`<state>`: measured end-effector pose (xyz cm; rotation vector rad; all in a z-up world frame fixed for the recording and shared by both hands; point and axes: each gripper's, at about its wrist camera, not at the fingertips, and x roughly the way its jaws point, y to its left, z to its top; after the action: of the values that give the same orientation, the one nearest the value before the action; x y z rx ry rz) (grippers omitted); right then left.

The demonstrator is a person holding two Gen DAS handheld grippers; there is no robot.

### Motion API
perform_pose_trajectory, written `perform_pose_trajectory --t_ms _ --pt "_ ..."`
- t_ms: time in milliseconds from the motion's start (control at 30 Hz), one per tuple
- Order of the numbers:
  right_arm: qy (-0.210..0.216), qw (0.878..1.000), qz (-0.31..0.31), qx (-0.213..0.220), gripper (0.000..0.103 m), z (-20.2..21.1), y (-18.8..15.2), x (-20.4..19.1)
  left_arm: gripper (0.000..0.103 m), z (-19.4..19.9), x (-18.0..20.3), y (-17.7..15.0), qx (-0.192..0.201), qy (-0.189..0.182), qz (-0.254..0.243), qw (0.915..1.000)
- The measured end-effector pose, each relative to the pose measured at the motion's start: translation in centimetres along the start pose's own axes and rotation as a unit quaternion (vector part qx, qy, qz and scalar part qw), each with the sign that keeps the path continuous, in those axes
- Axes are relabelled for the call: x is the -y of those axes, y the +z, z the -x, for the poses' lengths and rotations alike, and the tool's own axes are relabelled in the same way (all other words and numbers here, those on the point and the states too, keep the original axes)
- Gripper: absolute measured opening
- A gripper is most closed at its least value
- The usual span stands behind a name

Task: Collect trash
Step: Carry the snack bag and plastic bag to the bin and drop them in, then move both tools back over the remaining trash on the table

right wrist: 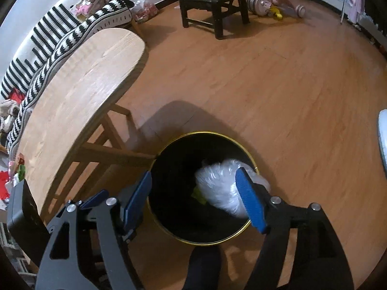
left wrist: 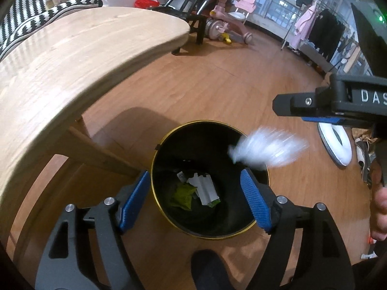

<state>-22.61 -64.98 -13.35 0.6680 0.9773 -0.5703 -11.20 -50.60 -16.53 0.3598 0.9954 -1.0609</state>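
Bin [right wrist: 243, 228]: glossy black, gold metal-look rim. Bag [right wrist: 217, 188]: crinkly clear plastic, probably, blurred. Surface [right wrist: 79, 84]: smooth pale wood. Floor [right wrist: 266, 84]: satin wood laminate. Fingers [right wrist: 249, 200]: ribbed blue pads.

Both my wrist cams are pointing steeply down at the floor from above, fairly close over the black bin [left wrist: 210, 178] [right wrist: 202, 188]. They're sharing that bin, the wooden table [left wrist: 72, 67] [right wrist: 79, 91] on the left, and the black chair [left wrist: 191, 7] [right wrist: 215, 2] far back.
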Motion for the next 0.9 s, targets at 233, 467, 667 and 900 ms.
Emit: perform_pose_trajectory --t_ms 233,467,667,900 --pt "0.011 1.000 0.009 0.019 0.070 1.5 0.2 -1.7 0.076 3.2 -0.9 -0.5 0.015 0.009 -0.001 0.9998" --pt "0.026 0.995 0.048 0.078 0.083 5.0 0.0 -6.9 0.092 10.1 -3.7 -1.5 0.063 0.033 0.007 0.9974" --pt "0.074 0.988 0.084 0.108 0.084 6.9 -0.3 -14.7 0.096 17.6 -9.9 -3.4 0.100 0.076 0.058 0.9904" --pt "0.136 0.973 0.148 0.114 0.084 7.3 -2.4 -27.2 0.096 26.5 -19.4 -8.1 0.130 0.171 0.133 0.9675"
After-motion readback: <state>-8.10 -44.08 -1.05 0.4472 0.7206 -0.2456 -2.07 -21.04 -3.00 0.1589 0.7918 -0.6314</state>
